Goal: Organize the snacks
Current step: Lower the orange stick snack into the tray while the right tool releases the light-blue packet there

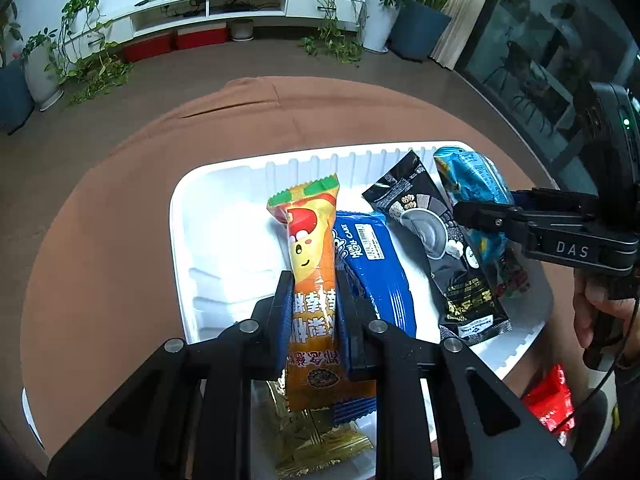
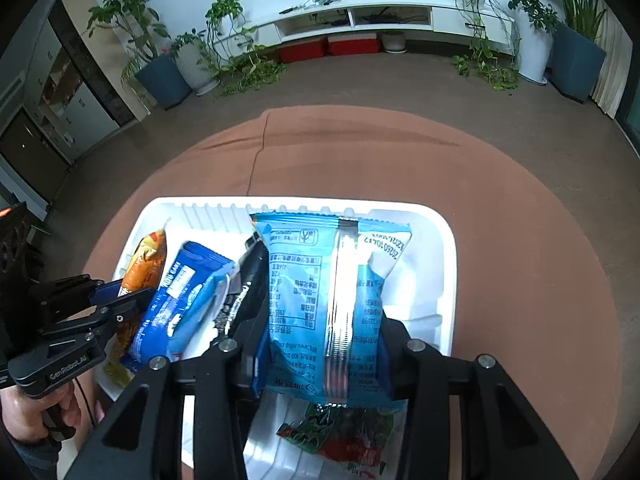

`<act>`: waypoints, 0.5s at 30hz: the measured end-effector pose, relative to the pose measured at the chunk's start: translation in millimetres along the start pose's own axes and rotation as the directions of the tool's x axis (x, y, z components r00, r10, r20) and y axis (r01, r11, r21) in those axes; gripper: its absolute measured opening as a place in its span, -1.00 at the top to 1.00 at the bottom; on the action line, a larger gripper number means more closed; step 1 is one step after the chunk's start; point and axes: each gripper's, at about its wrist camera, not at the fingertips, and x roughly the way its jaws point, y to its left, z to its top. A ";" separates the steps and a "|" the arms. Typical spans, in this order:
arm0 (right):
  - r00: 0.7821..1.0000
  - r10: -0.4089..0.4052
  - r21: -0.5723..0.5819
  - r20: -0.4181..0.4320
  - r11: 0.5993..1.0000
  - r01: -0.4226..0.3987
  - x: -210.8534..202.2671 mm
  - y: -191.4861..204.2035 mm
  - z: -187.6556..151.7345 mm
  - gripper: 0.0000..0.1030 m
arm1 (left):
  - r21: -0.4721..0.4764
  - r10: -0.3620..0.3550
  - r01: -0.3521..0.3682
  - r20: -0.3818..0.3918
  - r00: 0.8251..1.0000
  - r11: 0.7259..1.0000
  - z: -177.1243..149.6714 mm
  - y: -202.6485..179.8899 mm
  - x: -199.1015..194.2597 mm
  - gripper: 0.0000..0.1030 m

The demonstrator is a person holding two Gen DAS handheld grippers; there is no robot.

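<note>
Both hands are at the placing step: each gripper carries a snack over the white tray (image 1: 180,216), which sits on the brown cloth (image 1: 120,184).

The left gripper (image 1: 310,292) is clamped tight on the orange bar (image 1: 314,260), gripping its lower half so the top stands up above the tray's left half. Just right of it in the tray lies the blue cake pack (image 1: 376,264), and right of that the black pouch (image 1: 444,248).

The right gripper (image 2: 320,344) is clamped on the pale blue bag (image 2: 316,292), jaws fairly wide around its puffy body, holding it over the tray's right half, above a green-and-red packet (image 2: 340,436) lying near the tray's near edge. Whether either snack already touches the tray floor cannot be told.

Outside the tray, off its near right corner, lies a red packet (image 1: 552,400).

Next, as I judge it, each snack needs lowering into a free strip of the tray: the orange bar left of the cake pack, the blue bag right of the black pouch. Then the jaws part and the grippers lift clear without dragging neighbours. The bag risks landing on the green-and-red packet.
</note>
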 end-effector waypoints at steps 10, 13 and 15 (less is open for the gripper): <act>1.000 -0.023 -0.016 0.000 1.000 0.023 7.4 2.5 -2.5 0.10 | 0.007 0.023 -0.023 -0.012 1.000 1.000 2.6 -3.3 20.4 0.62; 1.000 -0.026 -0.013 -0.004 1.000 0.026 8.6 3.5 -3.5 0.03 | 0.007 0.028 -0.028 -0.014 1.000 1.000 -1.0 -2.3 16.7 0.59; 0.999 -0.032 -0.014 -0.006 0.999 0.031 9.2 3.6 -4.6 0.01 | 0.008 0.031 -0.031 -0.014 0.999 0.999 -3.1 -1.4 15.0 0.59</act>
